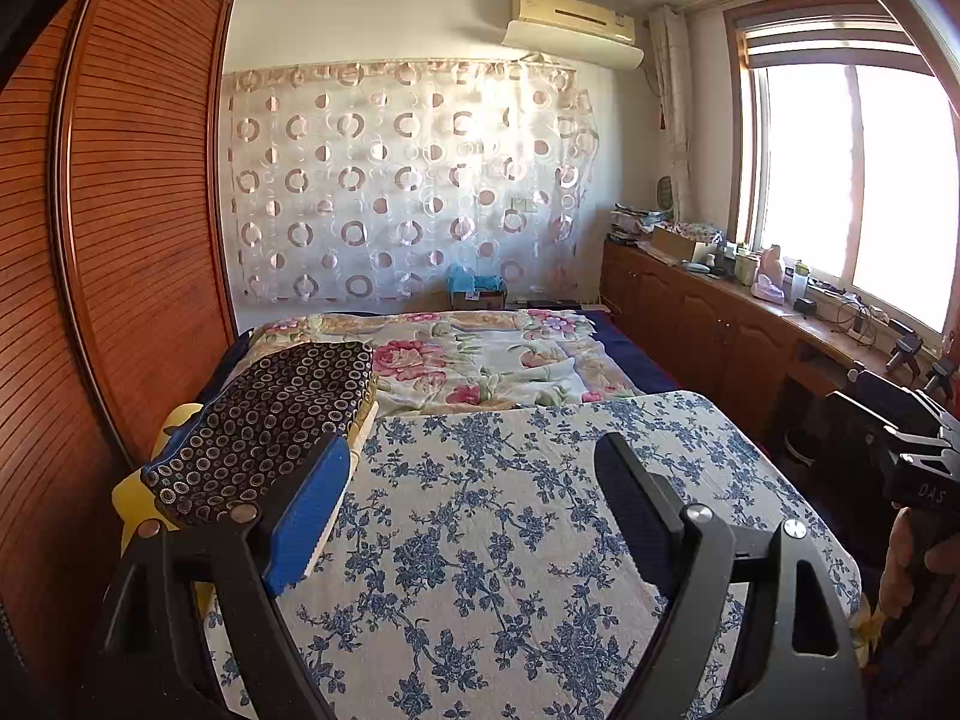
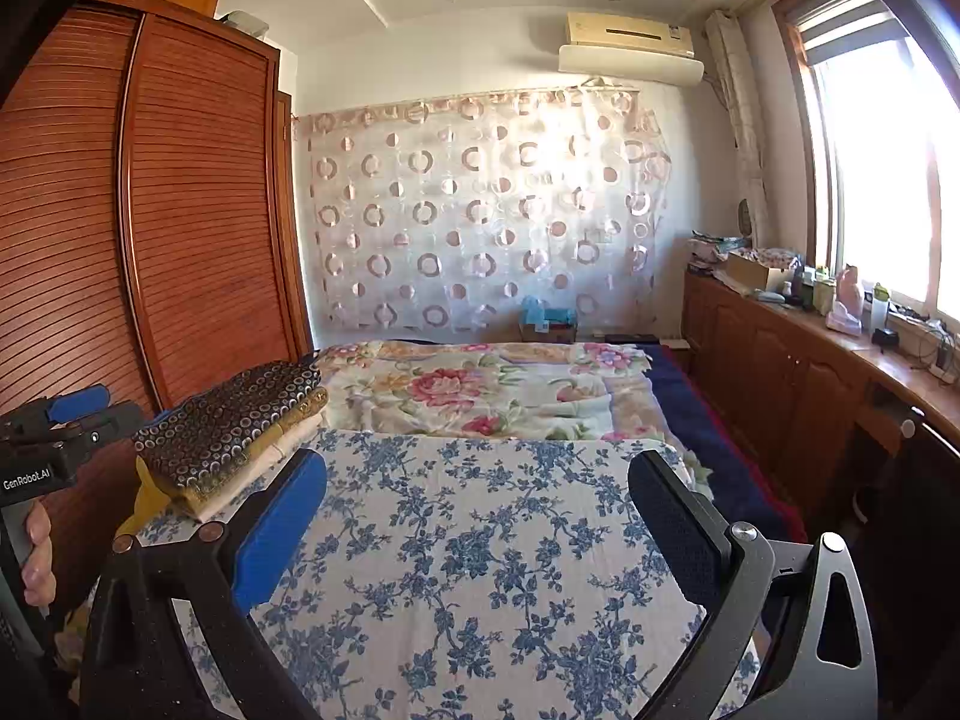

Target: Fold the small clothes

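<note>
Folded clothes (image 1: 264, 426) stacked just left of left hand-held gripper (image 1: 474, 498), fingers apart.

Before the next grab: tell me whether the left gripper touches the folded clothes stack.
Apart. The right wrist view shows the left gripper left of the folded clothes stack, wardrobe visible between them.

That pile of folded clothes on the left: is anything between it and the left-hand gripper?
Nothing visible. The pile sits at the left edge of the blue-flowered cloth, just past the left gripper's blue finger. Both grippers are open and empty.
</note>
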Tool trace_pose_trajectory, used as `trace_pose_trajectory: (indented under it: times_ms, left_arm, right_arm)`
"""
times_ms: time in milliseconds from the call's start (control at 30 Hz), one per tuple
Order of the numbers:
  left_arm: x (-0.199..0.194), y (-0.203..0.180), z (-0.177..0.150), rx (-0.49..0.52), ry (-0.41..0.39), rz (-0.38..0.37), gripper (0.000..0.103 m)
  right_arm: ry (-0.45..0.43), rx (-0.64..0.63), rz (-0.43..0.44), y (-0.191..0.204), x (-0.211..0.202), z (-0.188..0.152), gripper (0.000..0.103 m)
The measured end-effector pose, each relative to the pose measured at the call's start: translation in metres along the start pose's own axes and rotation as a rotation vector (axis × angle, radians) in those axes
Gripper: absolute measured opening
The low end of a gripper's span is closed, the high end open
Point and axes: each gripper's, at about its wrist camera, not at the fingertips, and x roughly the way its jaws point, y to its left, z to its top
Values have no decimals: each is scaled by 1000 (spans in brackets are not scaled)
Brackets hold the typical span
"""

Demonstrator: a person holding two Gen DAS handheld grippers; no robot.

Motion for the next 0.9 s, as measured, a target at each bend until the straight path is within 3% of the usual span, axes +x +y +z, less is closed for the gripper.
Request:
trace_pose_trajectory:
  times_ms: [900]
  left_arm:
    - [0,-1,0,1,0,-1,84]
  right_arm:
    - [-3,-1,6,-5,1,1,101]
